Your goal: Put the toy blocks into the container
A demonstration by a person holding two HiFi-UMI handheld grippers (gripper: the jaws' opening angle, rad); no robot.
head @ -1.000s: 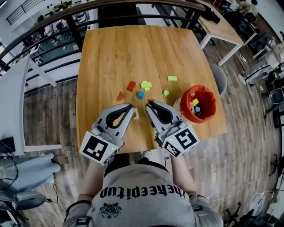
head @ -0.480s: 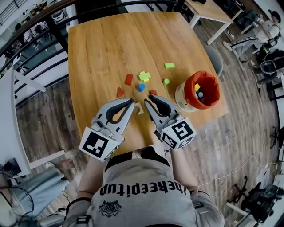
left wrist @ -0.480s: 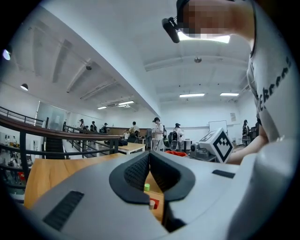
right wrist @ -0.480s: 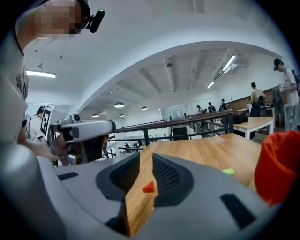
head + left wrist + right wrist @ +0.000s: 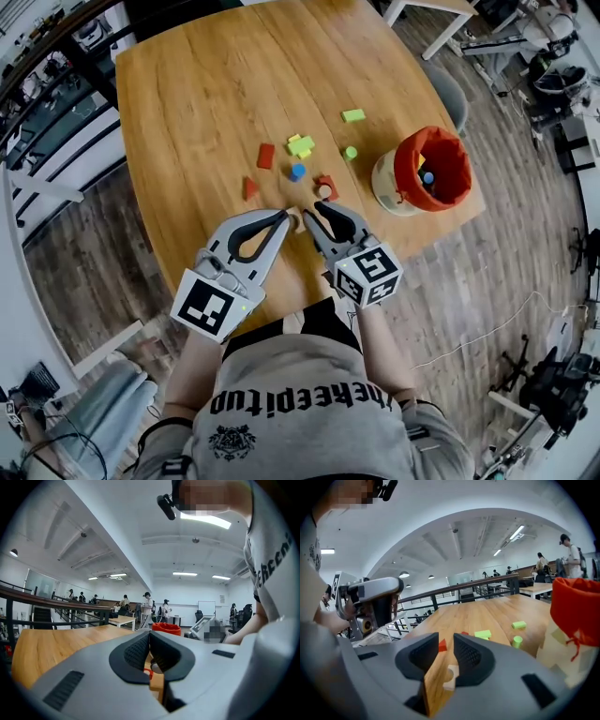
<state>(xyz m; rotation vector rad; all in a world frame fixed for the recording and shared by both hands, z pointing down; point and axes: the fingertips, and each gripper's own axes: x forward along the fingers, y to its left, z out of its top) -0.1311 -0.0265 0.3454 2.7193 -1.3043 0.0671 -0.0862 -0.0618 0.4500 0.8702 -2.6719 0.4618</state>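
Note:
Several toy blocks lie on the wooden table [image 5: 206, 84]: a red bar [image 5: 266, 156], a yellow-green pair [image 5: 300, 145], a blue one [image 5: 297, 172], a red arch [image 5: 325, 187], a green cylinder [image 5: 350, 152], a green bar [image 5: 353, 115] and a red wedge [image 5: 250, 187]. A pale arch block [image 5: 293, 222] sits between my two grippers' tips. The left gripper [image 5: 282, 217] is shut, holding nothing. The right gripper [image 5: 314, 212] is open; its jaws have just been opening, with only table in the gap and the pale block [image 5: 451, 677] under one jaw. The orange container [image 5: 433, 167] stands right.
The container [image 5: 576, 606] holds a few blocks and stands near the table's right edge, close to my right gripper. A dark railing [image 5: 478, 585] runs beyond the far edge. Other tables and seated people fill the room behind. The table's near edge is just under both grippers.
Both grippers have sunk toward the table and moved in on the blocks. The pale arch block now lies directly between their tips. The head view has tilted.

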